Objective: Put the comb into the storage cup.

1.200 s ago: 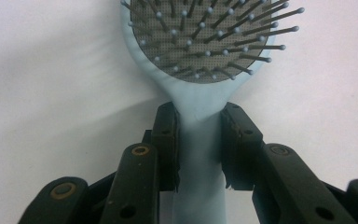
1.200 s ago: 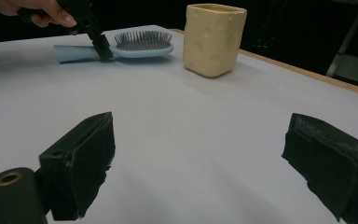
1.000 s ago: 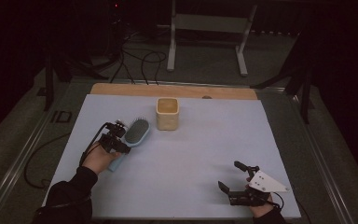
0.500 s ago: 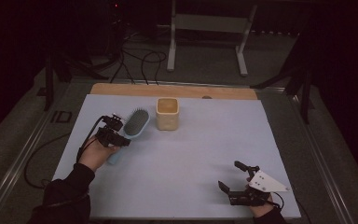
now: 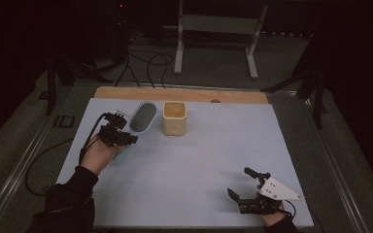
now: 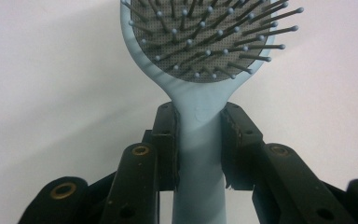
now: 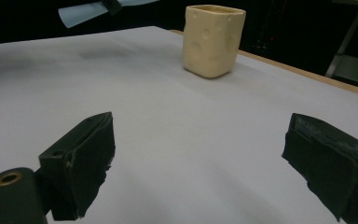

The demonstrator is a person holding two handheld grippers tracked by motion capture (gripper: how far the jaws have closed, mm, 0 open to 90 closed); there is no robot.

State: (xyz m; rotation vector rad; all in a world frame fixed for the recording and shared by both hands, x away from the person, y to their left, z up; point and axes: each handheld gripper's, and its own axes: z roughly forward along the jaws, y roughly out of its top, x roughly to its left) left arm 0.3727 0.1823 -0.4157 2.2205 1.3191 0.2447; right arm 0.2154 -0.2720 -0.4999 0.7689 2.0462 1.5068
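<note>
The room is dim, dark at the edges, with cables trailing over a grey floor and the legs of a pale metal stand (image 5: 217,36) beyond the desk. The desk (image 5: 194,160) itself is covered by a light, bluish-white sheet, with a strip of bare wood showing along its far edge.

On the left side, the person's left hand (image 5: 96,154) holds the left claw (image 5: 128,138) up off the sheet. Its two black jaws are closed most of the way and clamp the neck of a light blue hairbrush (image 5: 141,120), one pad pressed on each side of the handle just below the head. In the left gripper view the hairbrush (image 6: 200,70) stands straight up between the pads, bristles facing the camera, its grey cushion studded with ball-tipped pins. From above, the brush head points away from the person and lies just beside a cream-coloured cup (image 5: 175,118), to its left, without touching it.

The cup stands upright near the far middle of the sheet, its mouth open to the top; its wall looks dimpled in the right gripper view (image 7: 213,39).

Well apart from all this, at the near right corner, the right claw (image 5: 247,184) sits low over the sheet in the person's right hand. Its jaws are spread wide with nothing between them, and they face toward the cup.
</note>
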